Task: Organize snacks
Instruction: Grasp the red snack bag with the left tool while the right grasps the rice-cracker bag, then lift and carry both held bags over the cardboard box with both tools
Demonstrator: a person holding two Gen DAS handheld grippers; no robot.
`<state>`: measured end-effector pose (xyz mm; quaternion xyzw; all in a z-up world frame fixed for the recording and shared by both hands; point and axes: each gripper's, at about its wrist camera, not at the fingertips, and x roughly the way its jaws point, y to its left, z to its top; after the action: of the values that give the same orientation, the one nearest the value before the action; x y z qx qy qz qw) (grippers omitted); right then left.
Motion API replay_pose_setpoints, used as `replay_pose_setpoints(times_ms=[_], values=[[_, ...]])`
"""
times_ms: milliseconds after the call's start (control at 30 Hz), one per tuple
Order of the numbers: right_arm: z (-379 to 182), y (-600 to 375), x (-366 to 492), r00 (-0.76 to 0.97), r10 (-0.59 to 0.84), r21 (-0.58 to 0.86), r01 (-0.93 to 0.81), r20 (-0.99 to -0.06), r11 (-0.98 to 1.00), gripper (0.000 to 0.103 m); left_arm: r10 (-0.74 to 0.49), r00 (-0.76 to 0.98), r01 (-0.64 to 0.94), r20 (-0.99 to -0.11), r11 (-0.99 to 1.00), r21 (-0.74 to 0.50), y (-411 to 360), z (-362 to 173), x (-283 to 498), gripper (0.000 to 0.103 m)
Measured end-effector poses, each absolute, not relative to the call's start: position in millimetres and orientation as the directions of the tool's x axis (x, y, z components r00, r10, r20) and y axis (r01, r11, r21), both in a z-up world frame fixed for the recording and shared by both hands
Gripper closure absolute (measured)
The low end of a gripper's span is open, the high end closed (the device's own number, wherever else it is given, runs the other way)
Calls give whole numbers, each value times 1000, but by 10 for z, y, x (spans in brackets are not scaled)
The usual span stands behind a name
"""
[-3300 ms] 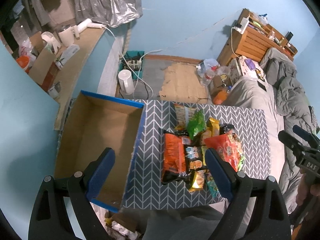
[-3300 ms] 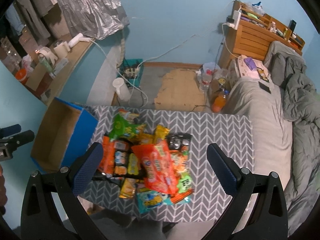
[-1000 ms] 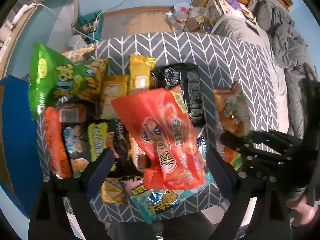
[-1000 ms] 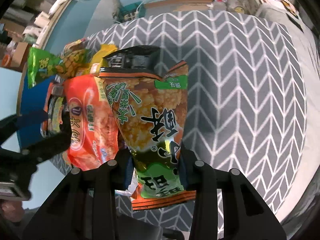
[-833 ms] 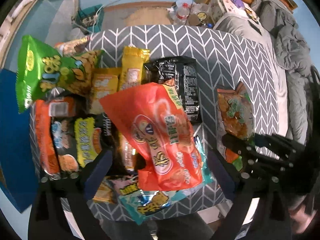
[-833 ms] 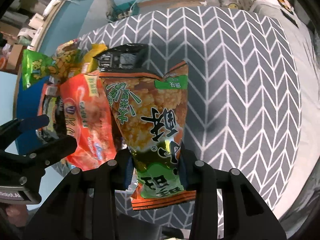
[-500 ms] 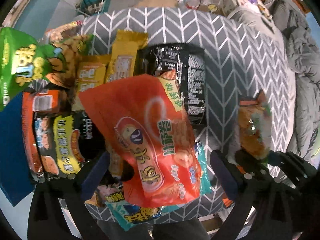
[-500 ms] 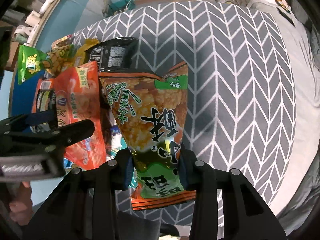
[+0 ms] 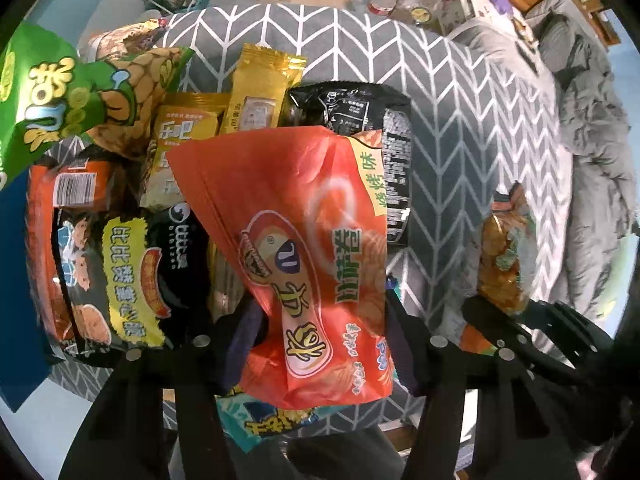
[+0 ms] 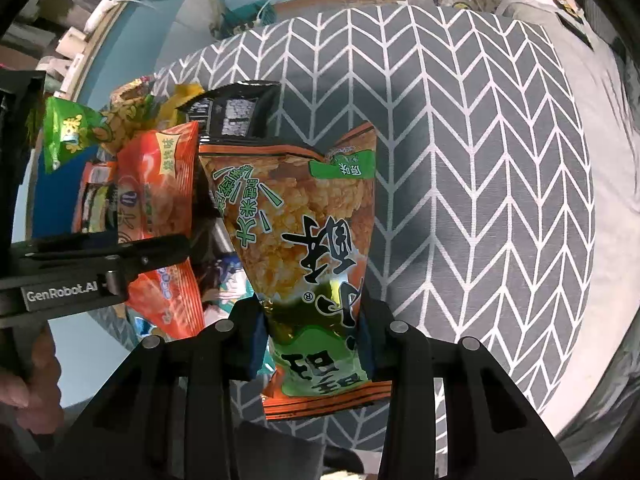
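Orange crisp bag (image 9: 316, 264) sits between the closing jaws of the left gripper (image 9: 324, 344), to lift it off the snack pile (image 9: 132, 200) | right gripper (image 10: 310, 344) pinches a green-and-orange rice-cracker bag (image 10: 296, 232) by its lower end, held clear above the chevron-cloth bench (image 10: 460, 160) | blue box (image 9: 16, 292) at left, probably the destination.

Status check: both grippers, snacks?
Left gripper closing around orange chip bag. Right gripper shut on green rice-cracker bag. Snack pile crowds left side.
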<state>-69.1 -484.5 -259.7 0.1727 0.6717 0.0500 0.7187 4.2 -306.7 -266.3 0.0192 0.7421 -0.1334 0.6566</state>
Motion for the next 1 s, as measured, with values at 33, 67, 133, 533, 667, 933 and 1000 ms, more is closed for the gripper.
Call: replay_pose_setpoints(times_ms=[33,67,133,533,667,933,1000], values=[[-2560,-4846,-694,97,309,321,161,-946,933,66,-158,-136,208,-978,961,-184,-3050,-2622,39,42],[-2525,-4839,-688,101,310,323,162,-945,932,66,-165,-136,211,-977,959,-191,-3026,-2579,51,42],[-2443,-4857,-704,110,313,328,163,-943,931,66,-181,-137,209,-974,956,-207,-3007,-2469,40,43],[-1875,-4749,-770,173,310,333,124,-935,935,70,-233,-24,309,-972,923,-229,-2714,-1803,-62,43],[-1696,-4644,-785,205,314,340,102,-927,935,70,-224,29,341,-974,918,-201,-2613,-1623,-99,43],[-1383,-4345,-642,238,337,356,42,-911,934,70,-245,96,338,-965,920,-200,-2251,-1303,-109,43],[-1326,-4280,-597,244,340,358,32,-908,933,70,-243,109,330,-964,924,-195,-2168,-1250,-96,43]])
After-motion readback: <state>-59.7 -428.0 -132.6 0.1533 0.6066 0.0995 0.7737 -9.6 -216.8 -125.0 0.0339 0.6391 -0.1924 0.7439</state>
